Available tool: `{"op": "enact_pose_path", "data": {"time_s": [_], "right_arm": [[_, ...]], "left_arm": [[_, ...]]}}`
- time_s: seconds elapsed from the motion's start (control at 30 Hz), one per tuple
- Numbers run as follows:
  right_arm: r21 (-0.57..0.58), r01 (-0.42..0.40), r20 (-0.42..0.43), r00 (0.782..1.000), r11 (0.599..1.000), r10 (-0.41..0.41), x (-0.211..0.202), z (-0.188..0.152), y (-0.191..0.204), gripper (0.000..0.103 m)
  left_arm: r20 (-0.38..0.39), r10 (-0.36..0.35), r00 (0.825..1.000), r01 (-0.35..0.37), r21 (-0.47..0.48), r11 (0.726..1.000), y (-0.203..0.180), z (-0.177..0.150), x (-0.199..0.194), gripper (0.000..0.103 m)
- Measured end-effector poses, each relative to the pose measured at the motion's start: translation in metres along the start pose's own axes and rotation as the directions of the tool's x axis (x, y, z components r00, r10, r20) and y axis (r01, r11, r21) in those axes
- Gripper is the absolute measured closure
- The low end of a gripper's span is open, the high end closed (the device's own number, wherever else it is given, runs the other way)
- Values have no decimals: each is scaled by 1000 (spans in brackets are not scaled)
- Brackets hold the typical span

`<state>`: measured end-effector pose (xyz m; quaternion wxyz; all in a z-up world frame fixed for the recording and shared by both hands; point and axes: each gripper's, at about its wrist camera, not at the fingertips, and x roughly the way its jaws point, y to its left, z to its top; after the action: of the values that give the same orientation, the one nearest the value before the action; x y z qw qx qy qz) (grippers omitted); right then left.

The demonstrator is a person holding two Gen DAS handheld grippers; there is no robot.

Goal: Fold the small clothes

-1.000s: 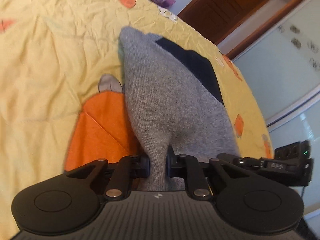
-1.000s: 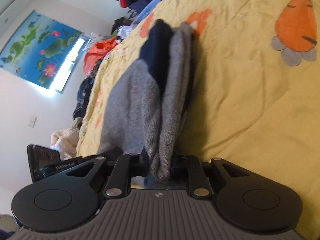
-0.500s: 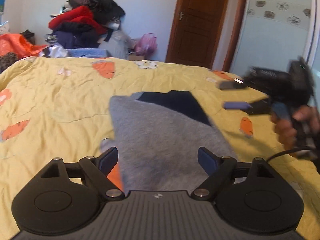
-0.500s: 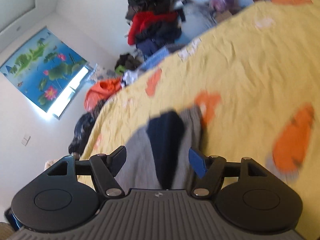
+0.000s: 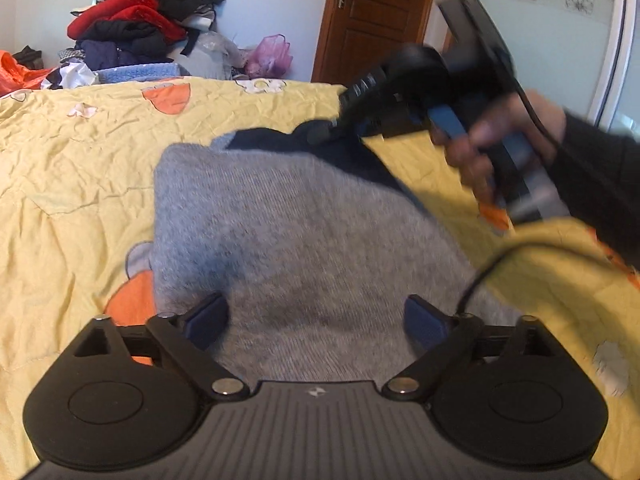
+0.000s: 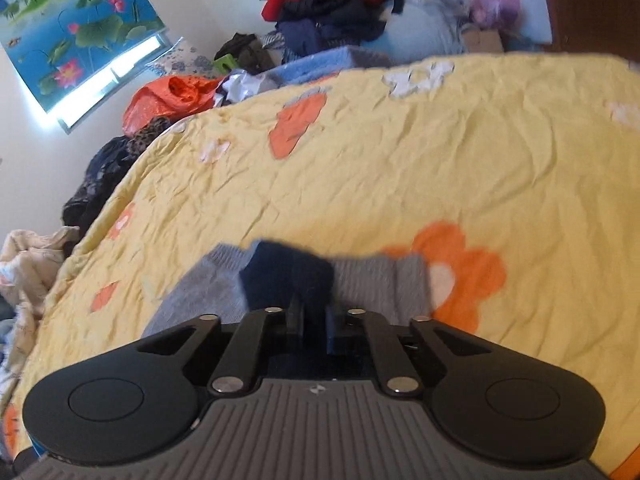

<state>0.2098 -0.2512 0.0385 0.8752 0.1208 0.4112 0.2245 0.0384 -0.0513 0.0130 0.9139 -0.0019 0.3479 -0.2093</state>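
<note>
A grey knitted garment (image 5: 296, 232) with a navy blue end (image 5: 348, 152) lies flat on the yellow bedspread (image 5: 80, 184). My left gripper (image 5: 316, 320) is open, its jaws wide apart over the garment's near edge, holding nothing. My right gripper (image 5: 320, 134) reaches in from the right and pinches the navy end at the far side. In the right wrist view my right gripper (image 6: 314, 320) is shut on the navy end (image 6: 288, 272), with the grey part (image 6: 372, 276) spread to both sides.
The bedspread (image 6: 440, 152) has orange flower and carrot prints. A pile of clothes (image 5: 140, 28) is heaped beyond the bed's far edge, next to a wooden door (image 5: 376, 12). An orange bag (image 6: 172, 96) and dark clothes lie at the bed's left side.
Both grippers let go of the folded garment and it now lies flat. My left gripper stays open. My right gripper has moved to the far end and shut on the navy part.
</note>
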Motion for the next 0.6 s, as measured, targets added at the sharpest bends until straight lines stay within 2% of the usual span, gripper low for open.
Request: {"op": "enact_pose_path", "data": {"time_s": [0.1, 0.2, 0.23, 0.27, 0.3, 0.33, 0.37, 0.43, 0.5, 0.57, 0.6], "right_arm": [[27, 27, -67, 997, 999, -25, 20, -5, -13, 90], [23, 33, 0, 999, 999, -33, 8, -15, -10, 87], [46, 36, 25, 999, 998, -37, 1, -17, -10, 74], [66, 39, 70, 997, 997, -44, -10, -18, -9, 66], [66, 39, 70, 997, 997, -44, -10, -18, -9, 62], [78, 47, 123, 991, 996, -56, -22, -18, -8, 60], [106, 0, 195, 981, 994, -21, -41, -20, -4, 59], [122, -87, 176, 982, 989, 64, -45, -20, 3, 50], [117, -126, 133, 985, 985, 111, -37, -20, 14, 46], [129, -144, 74, 988, 981, 135, -20, -18, 17, 43], [148, -119, 36, 993, 982, 115, -9, -19, 15, 41]], "left_arm": [[9, 39, 999, -40, 57, 998, -10, -5, 5, 0], [11, 30, 999, -30, 47, 998, -9, -3, -3, 0], [18, 11, 1000, -12, 26, 1000, -6, -1, -10, 0], [31, 1, 1000, -1, 9, 1000, -3, 1, -16, 0], [52, -2, 999, 3, -3, 1000, 1, 4, -23, 0], [79, 0, 997, 1, -8, 1000, 4, 9, -28, 0], [99, 6, 995, -6, -8, 1000, 6, 14, -31, 0], [113, 24, 993, -23, -6, 1000, 9, 28, -26, 0], [106, 34, 994, -35, 4, 999, 10, 40, -10, 0], [65, 31, 997, -32, 13, 999, 10, 47, 10, 0], [50, 38, 998, -40, 27, 999, 10, 49, 19, 0]]}}
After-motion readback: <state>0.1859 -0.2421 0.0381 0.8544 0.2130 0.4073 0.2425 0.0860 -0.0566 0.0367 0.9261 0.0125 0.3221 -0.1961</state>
